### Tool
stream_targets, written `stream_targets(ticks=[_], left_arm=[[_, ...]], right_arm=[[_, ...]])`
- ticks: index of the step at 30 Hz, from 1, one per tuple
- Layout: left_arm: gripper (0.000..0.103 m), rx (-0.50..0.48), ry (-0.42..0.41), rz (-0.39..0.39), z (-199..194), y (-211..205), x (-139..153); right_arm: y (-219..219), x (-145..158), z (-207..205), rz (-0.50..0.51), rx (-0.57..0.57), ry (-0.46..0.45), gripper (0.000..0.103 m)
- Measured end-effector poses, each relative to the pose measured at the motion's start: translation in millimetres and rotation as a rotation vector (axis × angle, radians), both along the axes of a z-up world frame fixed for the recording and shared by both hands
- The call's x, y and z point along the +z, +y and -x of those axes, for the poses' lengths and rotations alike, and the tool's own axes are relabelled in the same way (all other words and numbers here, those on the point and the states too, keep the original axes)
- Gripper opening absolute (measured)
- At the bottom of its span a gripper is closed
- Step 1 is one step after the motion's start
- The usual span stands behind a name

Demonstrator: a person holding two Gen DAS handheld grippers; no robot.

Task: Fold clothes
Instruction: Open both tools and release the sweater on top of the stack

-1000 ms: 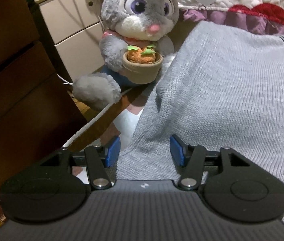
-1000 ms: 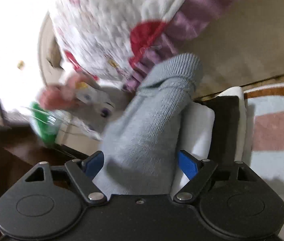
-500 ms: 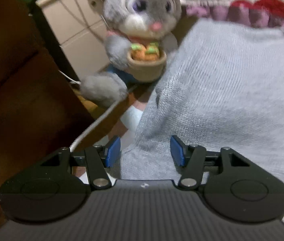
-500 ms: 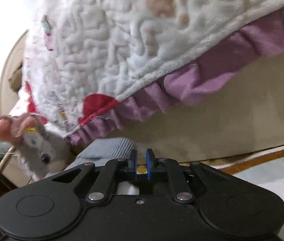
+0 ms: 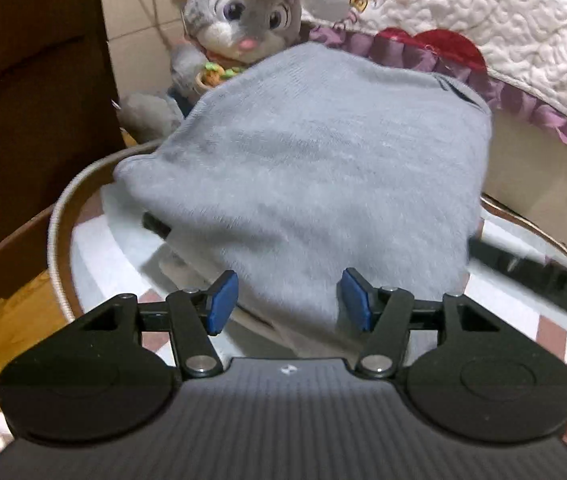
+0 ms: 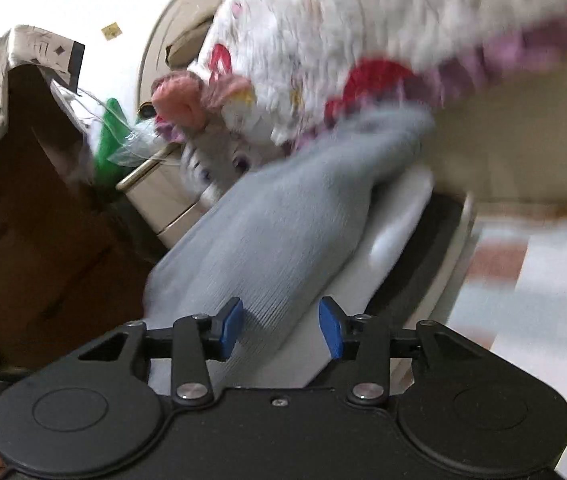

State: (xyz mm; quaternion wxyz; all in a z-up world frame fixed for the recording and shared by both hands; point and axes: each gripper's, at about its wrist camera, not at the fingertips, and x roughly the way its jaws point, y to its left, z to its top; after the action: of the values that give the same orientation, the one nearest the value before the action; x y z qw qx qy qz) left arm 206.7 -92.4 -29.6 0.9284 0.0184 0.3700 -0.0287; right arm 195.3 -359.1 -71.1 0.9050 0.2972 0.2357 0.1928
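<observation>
Grey knit fills the middle of both views: the sweater lies bunched on a white board over a checked mat, its near edge between the spread blue pads of the left gripper, which grips nothing. Behind it to the left sits a plush rabbit; to the right hangs a quilted blanket with a purple frill. The right gripper also stands wide apart, with a blurred fold of the sweater running forward between its pads.
</observation>
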Motion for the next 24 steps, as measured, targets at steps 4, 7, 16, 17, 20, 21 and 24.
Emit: stream_targets(ticks=[4, 7, 16, 17, 20, 21, 24], left_arm=[[0.059, 0.012, -0.006, -0.062, 24, -13, 5], [0.067, -0.014, 0.027, -0.032, 52, -22, 17], [0.098, 0.01, -0.076, -0.131, 123, -60, 36], [0.098, 0.006, -0.07, -0.123, 131, -64, 36], [0.102, -0.001, -0.054, -0.12, 155, -75, 36], [0.103, -0.006, -0.05, -0.129, 161, -80, 38], [0.103, -0.013, -0.066, -0.123, 180, -89, 44]], right_arm=[[14, 3, 30, 0.081, 0.094, 0.008, 0.05], [18, 23, 62, 0.175, 0.099, -0.073, 0.049], [-19, 65, 138, 0.323, -0.04, -0.09, 0.061], [-25, 66, 146, 0.319, -0.055, -0.074, 0.063], [-37, 72, 171, 0.348, -0.1, -0.057, 0.064], [-40, 75, 178, 0.364, -0.114, -0.054, 0.064], [-50, 84, 197, 0.375, -0.156, -0.018, 0.064]])
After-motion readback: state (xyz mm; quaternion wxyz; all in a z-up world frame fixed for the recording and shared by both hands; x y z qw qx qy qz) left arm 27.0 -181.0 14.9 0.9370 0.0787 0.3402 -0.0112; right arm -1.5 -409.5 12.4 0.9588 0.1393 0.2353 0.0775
